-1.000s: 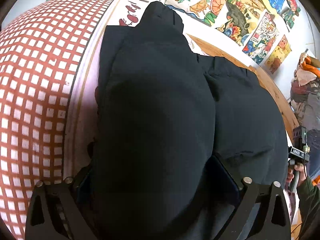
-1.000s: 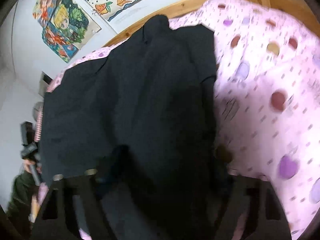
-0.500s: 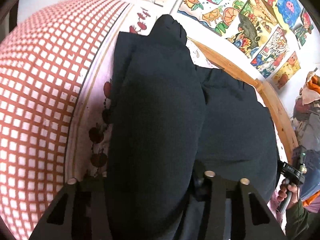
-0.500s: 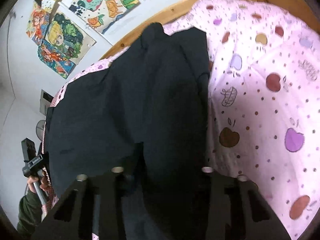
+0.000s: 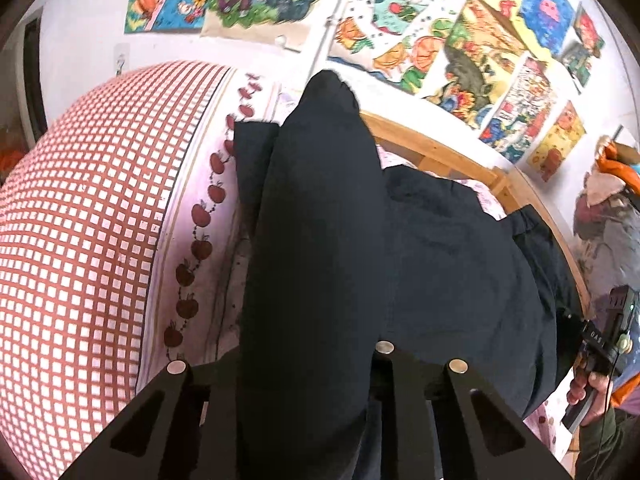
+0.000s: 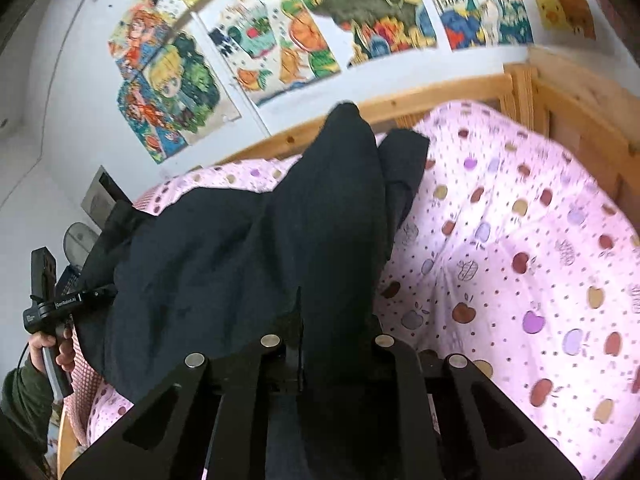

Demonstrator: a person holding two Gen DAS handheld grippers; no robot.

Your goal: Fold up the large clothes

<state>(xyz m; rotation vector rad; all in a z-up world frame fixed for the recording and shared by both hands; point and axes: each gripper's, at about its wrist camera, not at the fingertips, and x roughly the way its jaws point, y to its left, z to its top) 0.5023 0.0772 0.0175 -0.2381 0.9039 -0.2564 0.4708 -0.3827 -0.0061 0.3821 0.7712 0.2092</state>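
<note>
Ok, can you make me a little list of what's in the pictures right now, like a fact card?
Place: bed with pink apple-print sheet
Clothing: black garment, draped across the bed
Left tool: shut on a fold of the garment
Right tool: shut on another fold
Beside it: red checked quilt
Frame: wooden bed rail
Wall: colourful posters

We note white wall [image 6: 60, 92] with colourful posters [image 5: 460, 44], wooden bed frame [image 6: 560, 92], pink apple-print sheet [image 6: 520, 240], red-checked pillow [image 5: 88, 216].
</note>
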